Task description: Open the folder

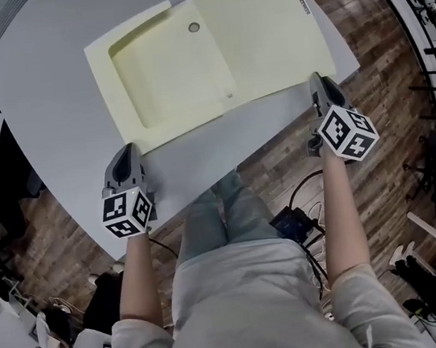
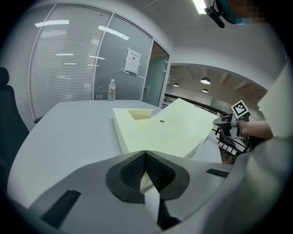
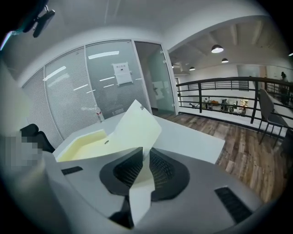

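A pale yellow folder (image 1: pixel 174 79) lies open on the grey table (image 1: pixel 48 96). Its box-like base is on the left and its cover (image 1: pixel 262 28) is swung out to the right. In the right gripper view the cover (image 3: pixel 135 128) slants upward from the base (image 3: pixel 87 144). My left gripper (image 1: pixel 127 151) sits at the base's near left corner; in its own view the jaws (image 2: pixel 145 155) meet on that corner. At the cover's near right corner my right gripper (image 1: pixel 319 84) has its jaws (image 3: pixel 145 153) slightly apart, with the cover's edge between them.
A water bottle (image 2: pixel 111 90) stands at the table's far end by the glass wall. A dark chair (image 2: pixel 7 119) is at the left side. The table's near edge runs just behind both grippers, with wooden floor and cables (image 1: pixel 296 219) below. A railing (image 3: pixel 219 98) lies to the right.
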Demonstrator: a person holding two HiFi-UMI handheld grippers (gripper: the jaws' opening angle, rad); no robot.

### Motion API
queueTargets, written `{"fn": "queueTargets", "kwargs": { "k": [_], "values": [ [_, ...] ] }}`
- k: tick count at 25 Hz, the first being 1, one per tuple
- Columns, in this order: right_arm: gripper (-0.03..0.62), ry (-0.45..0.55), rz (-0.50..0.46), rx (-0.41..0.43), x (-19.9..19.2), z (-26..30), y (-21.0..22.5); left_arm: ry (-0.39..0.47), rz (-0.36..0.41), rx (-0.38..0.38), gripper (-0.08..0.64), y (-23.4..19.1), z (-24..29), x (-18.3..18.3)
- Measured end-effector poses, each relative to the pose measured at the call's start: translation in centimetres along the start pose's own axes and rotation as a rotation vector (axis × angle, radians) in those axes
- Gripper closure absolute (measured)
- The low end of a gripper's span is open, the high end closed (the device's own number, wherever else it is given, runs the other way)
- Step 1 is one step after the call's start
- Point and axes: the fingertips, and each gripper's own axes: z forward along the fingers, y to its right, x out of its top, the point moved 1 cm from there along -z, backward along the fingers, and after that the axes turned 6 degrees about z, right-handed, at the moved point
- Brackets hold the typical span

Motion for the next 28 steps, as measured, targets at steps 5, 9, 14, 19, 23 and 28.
{"fn": "queueTargets", "kwargs": {
  "k": [5,9,14,19,23,28],
  "values": [
    [0.484,-0.080,-0.029,-0.101,-1.0,1.7,2.0,0.003,0.005,0.008,0.551,-0.1,-0.3,0.3],
    [0.456,-0.146,-0.093,-0.190,-1.9,2.8,3.1,0.000,0.012,0.015,0.551,-0.1,-0.6,0.4],
    [0.448,-0.226,-0.167,-0.283,-3.5,4.5,4.6,-0.002,0.008,0.029,0.551,0.3,-0.5,0.3],
    [0.434,-0.252,-0.265,-0.338,-4.1,5.3,4.8,0.005,0.001,0.035,0.551,0.3,-0.7,0.4],
    [0.425,-0.244,-0.268,-0.339,-4.1,5.5,4.8,0.010,-0.003,0.040,0.551,0.3,-0.9,0.5],
    [0.339,-0.219,-0.272,-0.346,-3.5,5.3,5.6,0.013,-0.007,0.044,0.551,0.3,-1.0,0.6]
  ]
}}
